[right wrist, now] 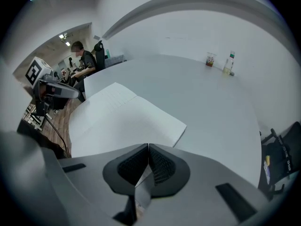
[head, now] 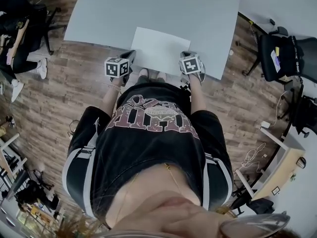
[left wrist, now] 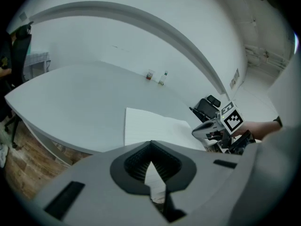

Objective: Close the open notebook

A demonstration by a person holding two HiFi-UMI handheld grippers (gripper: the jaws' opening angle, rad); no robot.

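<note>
Closest to me, my left hand-held gripper (left wrist: pixel 150 144) is clenched with nothing between its jaws, and my right hand-held gripper (right wrist: pixel 148 146) is clenched and empty too. Each hangs at a near corner of the notebook (head: pixel 161 46). That is my first worry: with the jaws shut I cannot pinch a cover, so I would have to open one or slide a tip under an edge. The pages look thin and lie flat, so a tip going in too shallow may lift only a single sheet, and that sheet could crease or tear when I fold it over.

The notebook lies open on the bench (head: pixel 173 9), its near edge close to the bench edge where I stand. It looks light, and nothing holds it down. I judge that a sideways push on one half would slide the whole book rather than turn that half. A pull toward me might drag it off the edge. Pinning one half while the other gripper lifts would guard against this.

Both grippers are also near each other, so swinging one half across brings it toward the other gripper. If that gripper is in the way, the cover may catch on it and spring back open.

Far down the bench, a small cup (right wrist: pixel 210 59) and bottle (right wrist: pixel 229 64) stand well apart from the notebook, so I see no risk there.
</note>
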